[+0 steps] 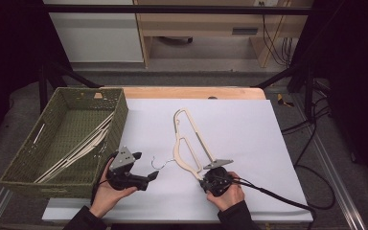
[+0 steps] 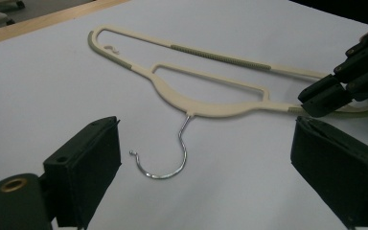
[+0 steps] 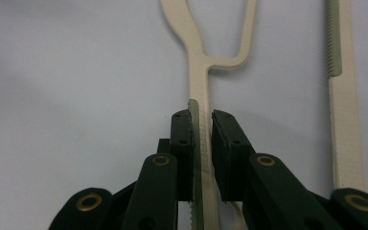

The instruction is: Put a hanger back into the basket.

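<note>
Right tongs (image 3: 201, 127) clamped on near end of cream hanger (image 1: 188, 143), flat mid-desk. Left tongs (image 1: 146, 178) wide open, empty, near hook (image 2: 165, 160). Likely next: lift hanger left into basket (image 1: 120, 117).

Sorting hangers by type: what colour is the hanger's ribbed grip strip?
Olive green, on a cream hanger; the grip strip shows best in the left gripper view.
</note>
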The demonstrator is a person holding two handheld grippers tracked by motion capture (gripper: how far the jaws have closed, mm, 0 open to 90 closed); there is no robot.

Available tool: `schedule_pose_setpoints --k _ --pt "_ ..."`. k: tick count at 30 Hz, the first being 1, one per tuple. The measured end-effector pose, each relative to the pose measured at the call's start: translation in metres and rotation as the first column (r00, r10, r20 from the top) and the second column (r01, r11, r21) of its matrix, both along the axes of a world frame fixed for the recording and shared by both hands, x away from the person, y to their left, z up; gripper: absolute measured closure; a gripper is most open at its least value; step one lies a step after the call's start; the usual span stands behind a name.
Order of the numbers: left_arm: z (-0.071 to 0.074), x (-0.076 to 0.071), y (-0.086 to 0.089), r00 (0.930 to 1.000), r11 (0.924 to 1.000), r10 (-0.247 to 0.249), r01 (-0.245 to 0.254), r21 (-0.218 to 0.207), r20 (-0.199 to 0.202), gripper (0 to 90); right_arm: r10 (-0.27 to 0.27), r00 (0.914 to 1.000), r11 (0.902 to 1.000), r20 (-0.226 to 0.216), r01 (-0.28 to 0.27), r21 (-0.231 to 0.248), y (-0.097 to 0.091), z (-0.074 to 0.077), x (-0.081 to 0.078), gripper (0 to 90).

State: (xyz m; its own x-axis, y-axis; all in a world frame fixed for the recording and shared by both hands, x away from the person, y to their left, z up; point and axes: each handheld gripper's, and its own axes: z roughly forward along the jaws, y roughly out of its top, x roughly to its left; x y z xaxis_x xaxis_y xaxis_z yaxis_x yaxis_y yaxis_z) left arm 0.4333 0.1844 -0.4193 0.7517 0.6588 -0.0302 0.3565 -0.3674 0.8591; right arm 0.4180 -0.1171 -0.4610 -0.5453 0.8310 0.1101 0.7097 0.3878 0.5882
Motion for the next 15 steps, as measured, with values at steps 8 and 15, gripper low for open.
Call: schedule_pose_setpoints --k 8,15 --pt "-0.006 0.032 -0.032 0.9974 0.9966 -0.050 0.053 0.063 -0.051 16.3 -0.005 0.9995 0.9993 0.031 0.004 0.038 -0.007 0.016 -0.003 80.0" --pt "-0.025 0.057 -0.050 0.9911 0.9837 -0.084 0.099 0.150 -0.104 30.4 -0.008 0.9993 0.9981 0.037 0.006 0.062 -0.011 0.023 -0.004 80.0"
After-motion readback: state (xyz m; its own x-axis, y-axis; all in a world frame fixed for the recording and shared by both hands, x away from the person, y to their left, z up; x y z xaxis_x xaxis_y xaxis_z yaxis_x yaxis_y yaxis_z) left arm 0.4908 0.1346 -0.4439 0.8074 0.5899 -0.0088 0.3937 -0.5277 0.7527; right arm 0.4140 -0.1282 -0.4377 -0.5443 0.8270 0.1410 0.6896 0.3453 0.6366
